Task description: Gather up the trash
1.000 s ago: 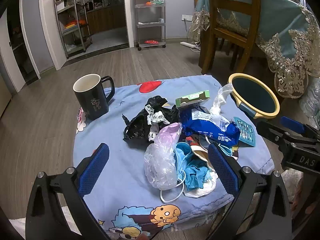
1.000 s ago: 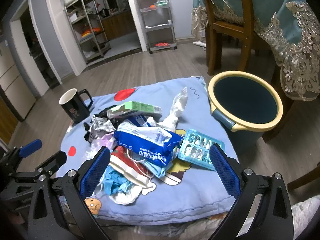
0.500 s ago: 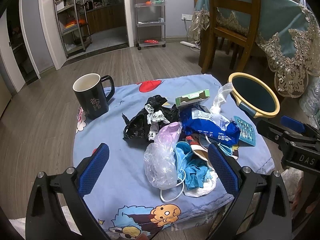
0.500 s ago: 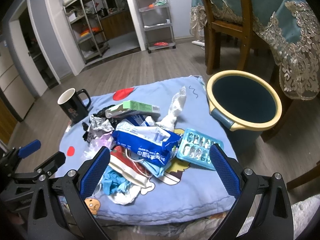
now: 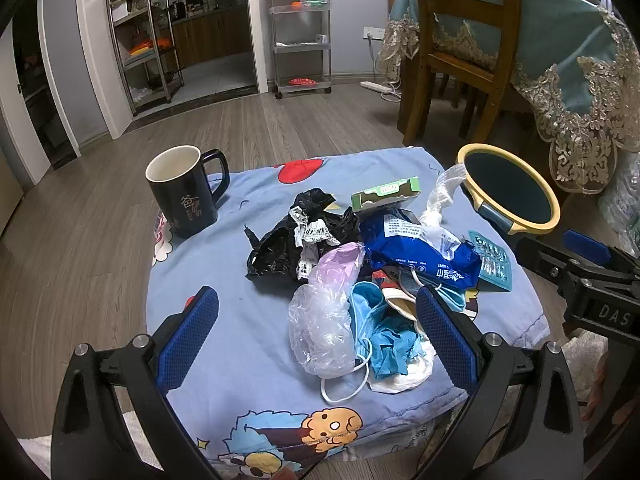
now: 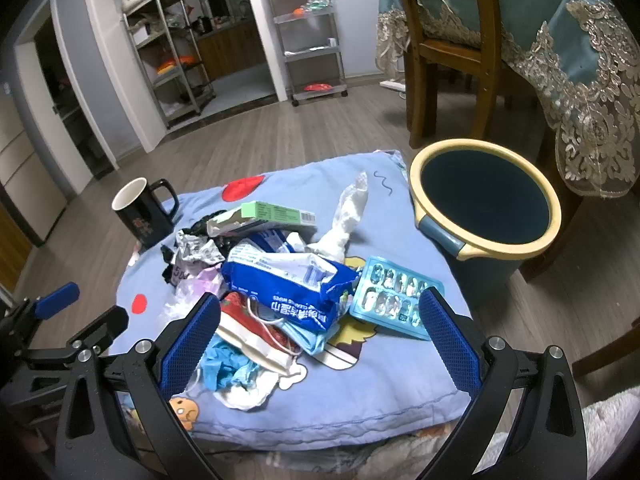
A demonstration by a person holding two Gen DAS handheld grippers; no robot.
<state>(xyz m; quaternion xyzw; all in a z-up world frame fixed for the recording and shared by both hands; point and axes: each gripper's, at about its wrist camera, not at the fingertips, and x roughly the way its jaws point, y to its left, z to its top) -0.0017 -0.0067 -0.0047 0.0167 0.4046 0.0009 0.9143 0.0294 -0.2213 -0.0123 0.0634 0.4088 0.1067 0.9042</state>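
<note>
Both hand-held grippers, left (image 5: 316, 336) and right (image 6: 320, 336), gape empty. "CLEANING WIPES" on the blue packet (image 6: 288, 284) reads only in the right view, lower centre.

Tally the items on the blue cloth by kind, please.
Packaging (green cardboard box, blue wipes packet, teal blister pack): 3
Plastic bags (black, clear): 2
Black ceramic mug: 1
Total: 6; tangled masks and tissues uncounted.

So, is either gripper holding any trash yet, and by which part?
Nothing held. Left gripper and right gripper are both open, above the trash pile.
</note>
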